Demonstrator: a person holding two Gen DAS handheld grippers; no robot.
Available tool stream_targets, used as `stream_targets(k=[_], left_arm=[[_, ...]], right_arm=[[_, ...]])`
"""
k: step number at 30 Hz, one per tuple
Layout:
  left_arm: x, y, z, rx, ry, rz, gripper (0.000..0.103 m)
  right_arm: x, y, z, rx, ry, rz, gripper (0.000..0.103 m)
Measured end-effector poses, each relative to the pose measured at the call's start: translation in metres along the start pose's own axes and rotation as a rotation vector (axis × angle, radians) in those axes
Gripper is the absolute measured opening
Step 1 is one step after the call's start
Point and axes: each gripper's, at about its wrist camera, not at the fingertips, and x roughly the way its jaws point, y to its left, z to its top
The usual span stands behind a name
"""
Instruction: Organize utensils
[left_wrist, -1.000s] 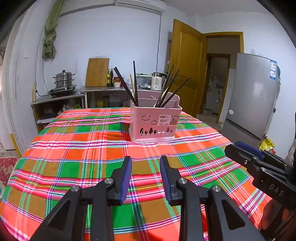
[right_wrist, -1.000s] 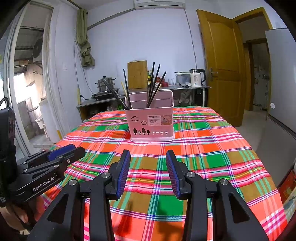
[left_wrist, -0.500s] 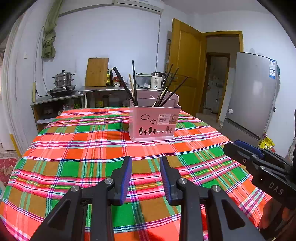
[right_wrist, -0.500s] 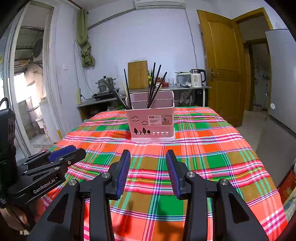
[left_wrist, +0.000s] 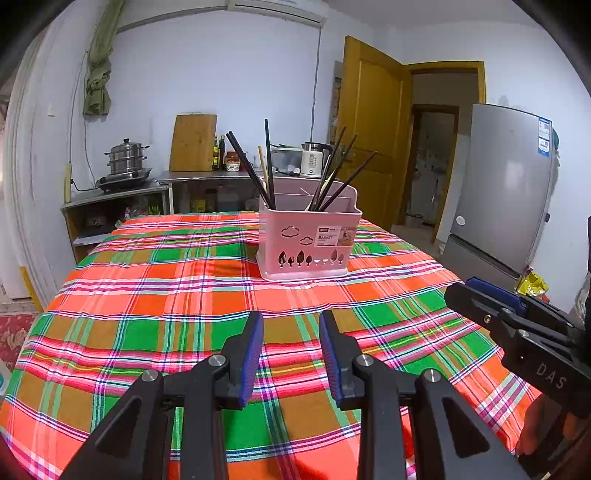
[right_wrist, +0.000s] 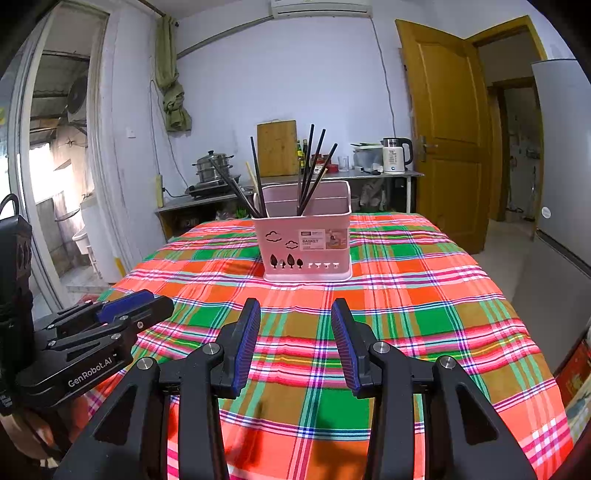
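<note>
Both units hover low over the checked cloth: left hand-held gripper (left_wrist: 290, 354) narrowly parted, right hand-held gripper (right_wrist: 293, 345) wider, both empty. Ahead, mid-counter (left_wrist: 155, 295), the pink basket (left_wrist: 308, 240) holds the chopsticks (left_wrist: 269, 166) upright. Recommended: approach level, pinch one stick high, lift straight.

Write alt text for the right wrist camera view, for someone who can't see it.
A pink utensil basket holding dark chopsticks stands on a table under a plaid tablecloth, ahead of the open, empty right gripper. The left gripper pokes in at lower left, with a kitchen counter behind.
</note>
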Motion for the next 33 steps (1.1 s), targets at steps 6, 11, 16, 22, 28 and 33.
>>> stream_targets(k=[6, 11, 16, 22, 28, 33], left_arm=[[0.001, -0.002, -0.001, 0.012, 0.005, 0.009, 0.031], [0.001, -0.003, -0.001, 0.016, 0.005, 0.014, 0.031], [0.001, -0.004, -0.001, 0.015, 0.003, 0.016, 0.031], [0.001, -0.006, -0.001, 0.026, 0.009, 0.019, 0.031], [0.001, -0.01, -0.003, 0.054, 0.014, 0.026, 0.031], [0.002, -0.011, -0.004, 0.053, 0.023, 0.026, 0.031]], right_arm=[[0.0, 0.001, 0.0, 0.0, 0.002, 0.001, 0.041], [0.0, 0.002, 0.001, 0.001, 0.002, 0.002, 0.041], [0.0, 0.003, 0.001, 0.002, 0.003, 0.002, 0.041], [0.0, 0.003, 0.0, 0.001, 0.002, 0.003, 0.041], [0.0, 0.003, 0.0, 0.001, 0.002, 0.003, 0.041], [0.001, 0.004, 0.0, 0.001, 0.005, 0.001, 0.041]])
